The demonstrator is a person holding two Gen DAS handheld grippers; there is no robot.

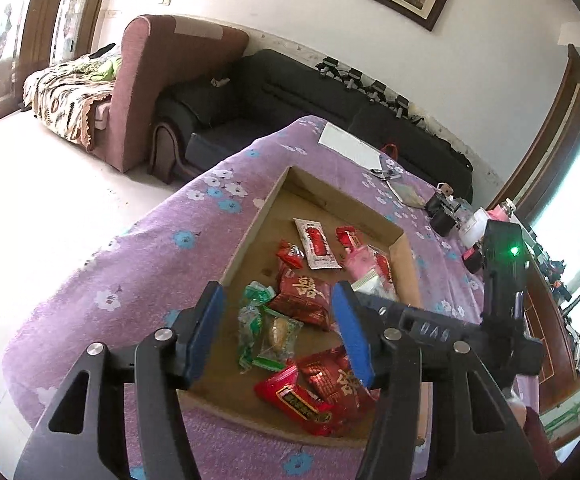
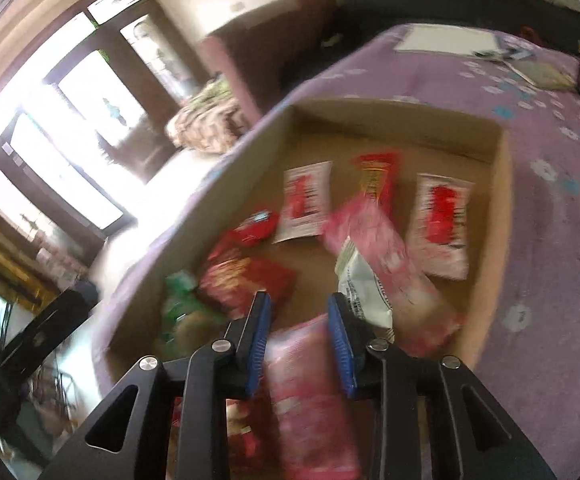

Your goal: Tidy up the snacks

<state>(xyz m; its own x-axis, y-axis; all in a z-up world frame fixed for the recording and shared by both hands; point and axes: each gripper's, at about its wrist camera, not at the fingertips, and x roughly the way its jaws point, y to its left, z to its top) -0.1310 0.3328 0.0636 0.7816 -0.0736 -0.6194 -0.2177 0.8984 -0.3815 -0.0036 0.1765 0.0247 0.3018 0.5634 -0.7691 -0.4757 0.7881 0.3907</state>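
A shallow cardboard tray [image 1: 249, 236] on a purple flowered cloth holds several snacks: red packets [image 1: 304, 296], green wrapped candies [image 1: 267, 328] and a white-and-red sachet [image 1: 316, 244]. My left gripper [image 1: 279, 330] is open and empty, hovering over the green candies. My right gripper [image 2: 300, 342] is over the tray [image 2: 502, 200], its jaws apart, with a blurred pink packet [image 2: 310, 396] between the fingers; whether the pads touch it I cannot tell. A second pink-and-white packet [image 2: 382, 256] lies in the tray ahead. The right gripper's body shows in the left wrist view [image 1: 502, 280].
The cloth-covered table [image 1: 129, 272] also carries a white sheet [image 1: 350, 146], scissors and small dark items [image 1: 444, 212] at its far end. A black sofa [image 1: 290, 88] and a maroon armchair [image 1: 157, 80] stand beyond. Bright windows lie left in the right wrist view.
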